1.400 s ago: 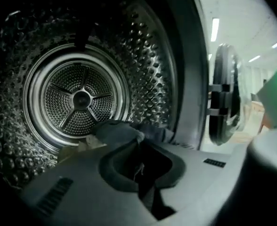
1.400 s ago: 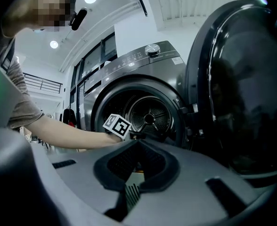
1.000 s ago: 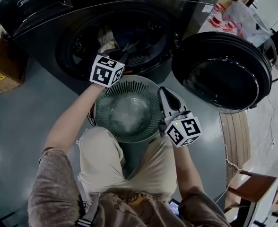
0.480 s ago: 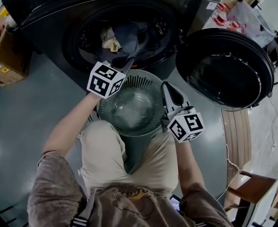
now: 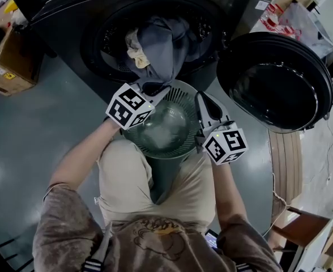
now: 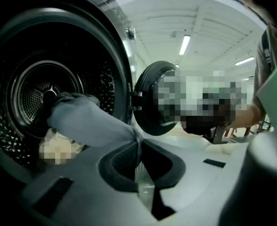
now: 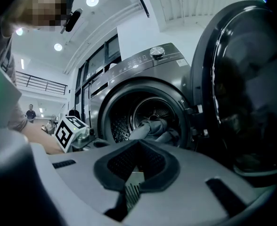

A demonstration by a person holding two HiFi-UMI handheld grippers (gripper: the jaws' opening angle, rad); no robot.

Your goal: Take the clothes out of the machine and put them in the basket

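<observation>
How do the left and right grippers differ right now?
The left gripper is shut on the grey garment stretched from the drum; the right gripper is shut on nothing. The left is over the basket's rim nearest the drum, the right over its right rim. Both point toward the drum.

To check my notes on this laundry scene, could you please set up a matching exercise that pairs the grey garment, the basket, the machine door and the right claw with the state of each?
Things:
1. grey garment
2. basket
3. machine door
4. right claw

States:
A. swung wide open
B. shut on nothing, at the basket's right rim
C. pinched in the left claw, stretched out of the drum
D. no clothes inside

Pairs: 1-C, 2-D, 3-A, 4-B
</observation>
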